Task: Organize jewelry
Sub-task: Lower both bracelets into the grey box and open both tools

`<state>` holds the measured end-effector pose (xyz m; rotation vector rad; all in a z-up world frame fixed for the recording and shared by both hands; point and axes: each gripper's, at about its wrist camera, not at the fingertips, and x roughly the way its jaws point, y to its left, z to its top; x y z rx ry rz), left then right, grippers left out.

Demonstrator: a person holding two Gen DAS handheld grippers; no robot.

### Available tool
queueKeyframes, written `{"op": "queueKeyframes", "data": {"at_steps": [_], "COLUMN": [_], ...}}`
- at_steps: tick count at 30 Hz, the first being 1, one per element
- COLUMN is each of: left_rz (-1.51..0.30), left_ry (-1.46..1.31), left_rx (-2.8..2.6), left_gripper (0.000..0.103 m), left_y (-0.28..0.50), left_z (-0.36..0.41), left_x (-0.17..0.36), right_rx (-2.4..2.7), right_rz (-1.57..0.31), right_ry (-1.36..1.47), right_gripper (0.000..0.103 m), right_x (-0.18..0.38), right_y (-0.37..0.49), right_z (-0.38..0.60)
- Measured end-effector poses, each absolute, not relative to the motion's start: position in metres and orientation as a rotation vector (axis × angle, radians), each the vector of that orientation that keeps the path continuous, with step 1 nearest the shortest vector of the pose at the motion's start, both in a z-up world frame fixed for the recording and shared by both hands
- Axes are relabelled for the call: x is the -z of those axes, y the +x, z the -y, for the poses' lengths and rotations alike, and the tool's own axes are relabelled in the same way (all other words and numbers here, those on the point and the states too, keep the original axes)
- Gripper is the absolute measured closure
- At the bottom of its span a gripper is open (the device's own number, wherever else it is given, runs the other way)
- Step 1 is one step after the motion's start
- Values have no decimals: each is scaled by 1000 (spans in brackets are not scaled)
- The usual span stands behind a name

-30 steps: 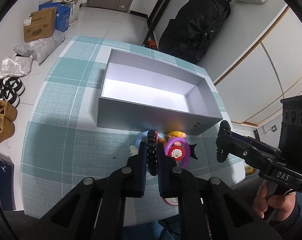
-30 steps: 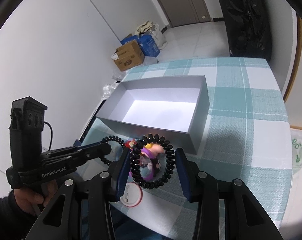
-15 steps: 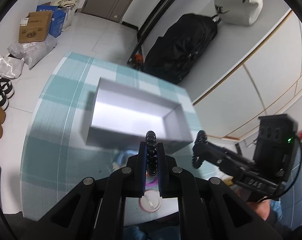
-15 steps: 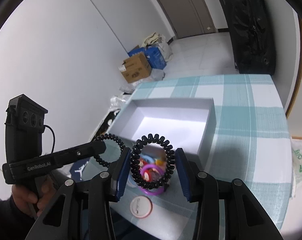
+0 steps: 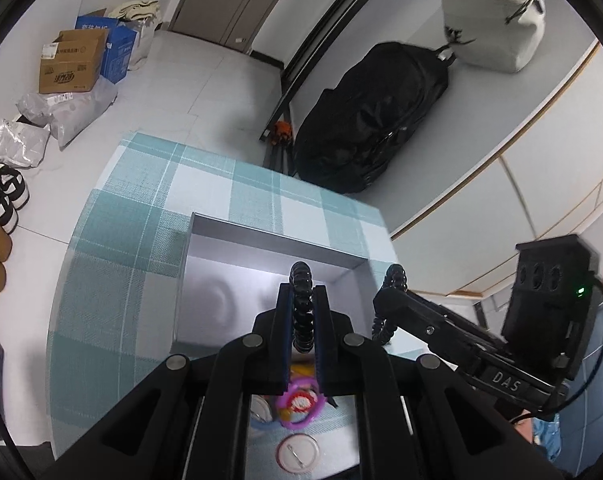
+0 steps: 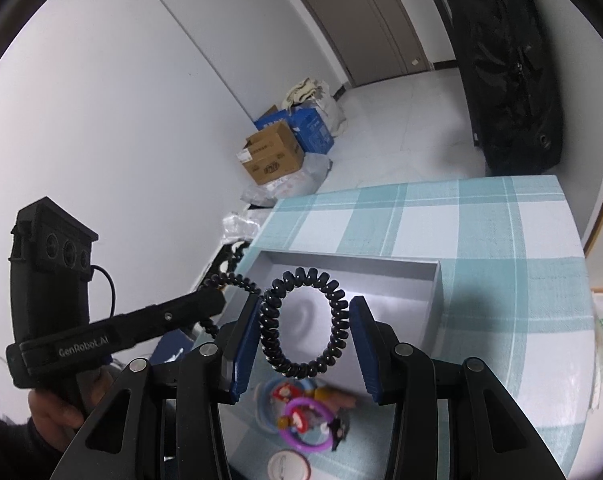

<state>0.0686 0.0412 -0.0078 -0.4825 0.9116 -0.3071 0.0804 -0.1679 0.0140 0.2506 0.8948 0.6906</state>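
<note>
Two black coil bands are held above the gray box (image 5: 261, 256), which sits on the checked counter (image 5: 113, 280). The left gripper (image 5: 302, 312) has its fingers pressed together on one band (image 5: 301, 280), seen edge-on, so its loop cannot be made out in the left view. In the right view this band (image 6: 229, 280) projects from the left gripper (image 6: 217, 304) over the box's left wall. The right gripper (image 6: 304, 328) has its fingers set part-way apart, with the second band (image 6: 333, 320) spanned between the pads as a full ring. In the left view only part of this band (image 5: 395, 276) shows beyond the right gripper's tip (image 5: 385, 300).

The box interior is seen bare. Free counter surface is seen beyond the far wall and to both sides.

Below the grippers, near the counter's front edge, a pile of coloured items (image 6: 301, 416) is blurred and partly covered by the fingers; a purple ring (image 5: 301, 404) and a round white disc (image 5: 297, 452) can be distinguished. A hand (image 6: 57, 412) is cut off at the frame edge.
</note>
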Motion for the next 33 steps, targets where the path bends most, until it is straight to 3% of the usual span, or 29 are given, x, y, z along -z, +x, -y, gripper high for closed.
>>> {"op": "queueKeyframes", "data": {"at_steps": [16, 19, 23, 29, 33], "left_rz": [-1018, -1068, -1042, -978, -947], "left_ry": [-528, -566, -562, -555, -499], "left_rx": [303, 334, 320, 290, 240], "left_gripper": [98, 88, 55, 46, 45], "left_y": [104, 108, 102, 88, 77], "left_z": [-44, -43, -47, -60, -60], "left_x": [32, 36, 29, 14, 8], "right_rx": [-642, -646, -664, -645, -624], "right_rz": [-1024, -1030, -991, -929, -887], "right_ry": [211, 211, 219, 186, 153], "right_gripper": [56, 49, 31, 21, 16], "right_x": [20, 22, 14, 1, -7], "right_y": [125, 128, 122, 108, 97], "right_z": [154, 154, 160, 169, 173]}}
